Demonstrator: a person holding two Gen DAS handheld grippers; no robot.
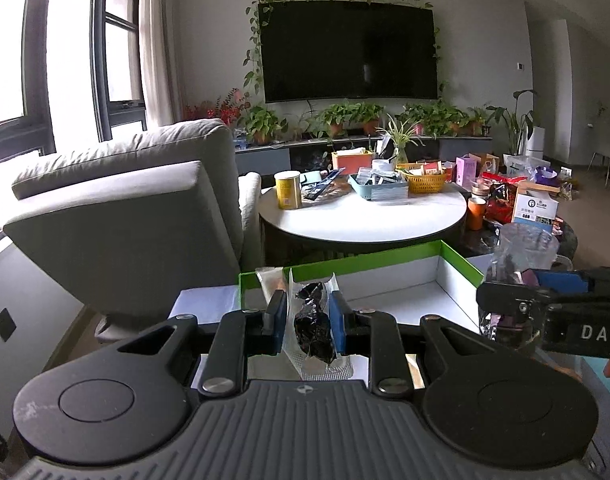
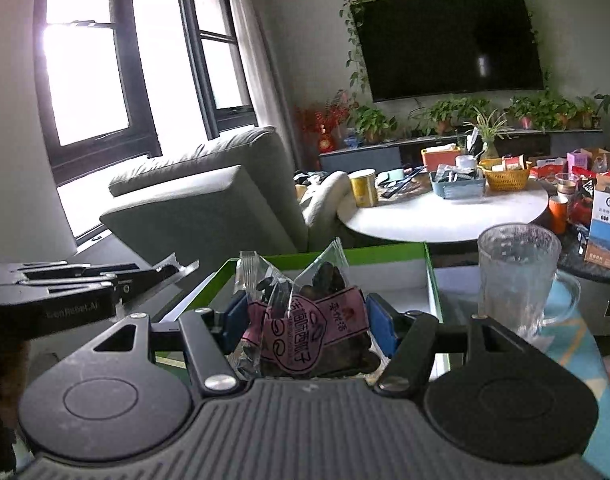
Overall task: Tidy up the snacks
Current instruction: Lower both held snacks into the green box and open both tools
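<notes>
Carrying step: the left hand-held gripper pinches a clear packet; the right hand-held gripper pinches a pink-labelled seed bag; both hover before the green box; next, probably lower and release inside.

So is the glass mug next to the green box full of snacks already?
No, the glass mug looks empty in the right wrist view, standing to the right of the green box, with no packets inside.

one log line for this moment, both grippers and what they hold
left gripper: shut on clear packet of dark snack | right gripper: shut on pink-label seed packet | both in front of green-rimmed box | glass mug: right of box
</notes>
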